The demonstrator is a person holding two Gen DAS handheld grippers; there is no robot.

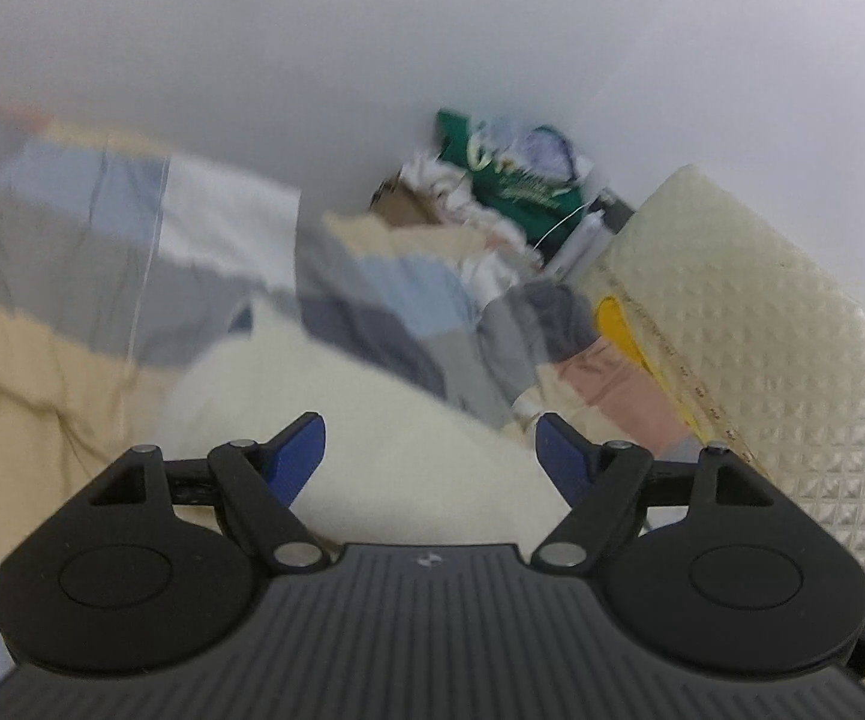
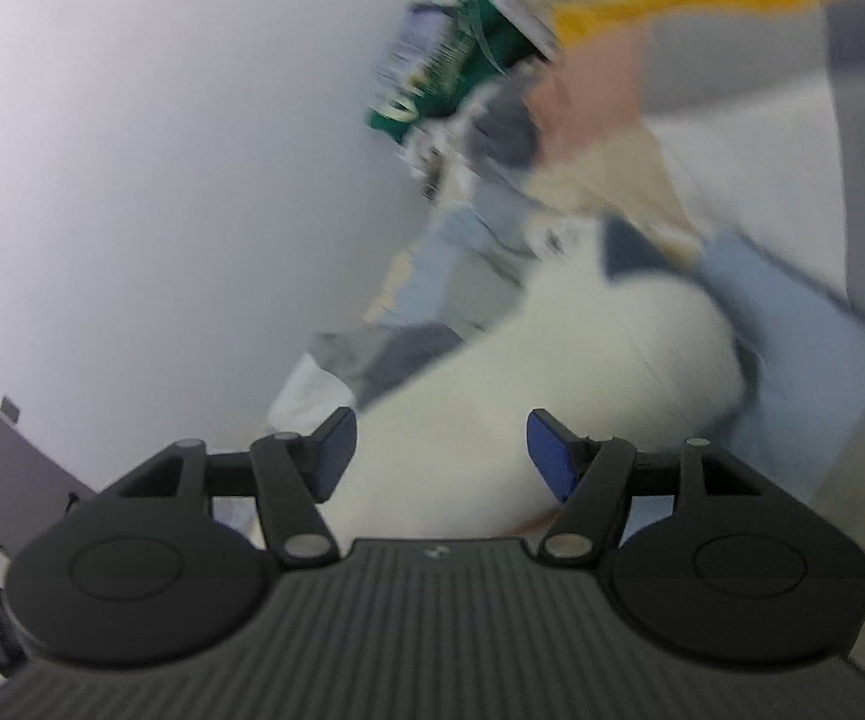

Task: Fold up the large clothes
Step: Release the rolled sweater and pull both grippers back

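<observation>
A bulky white garment [image 1: 372, 420] lies on the patchwork bedding in front of my left gripper [image 1: 431, 450]. The left gripper is open and empty, its blue pads [image 1: 300, 450] wide apart just above the white cloth. In the right wrist view the same white garment [image 2: 552, 372] stretches ahead of my right gripper [image 2: 438, 450]. The right gripper is open and empty too, with its blue pads [image 2: 546, 456] either side of the cloth's near end. Both views are blurred.
A patchwork quilt [image 1: 132, 252] of grey, blue, beige and pink covers the bed. A cream textured pillow [image 1: 762, 330] stands at the right. A pile with a green garment [image 1: 516, 180] sits in the corner against the white wall [image 1: 312, 60].
</observation>
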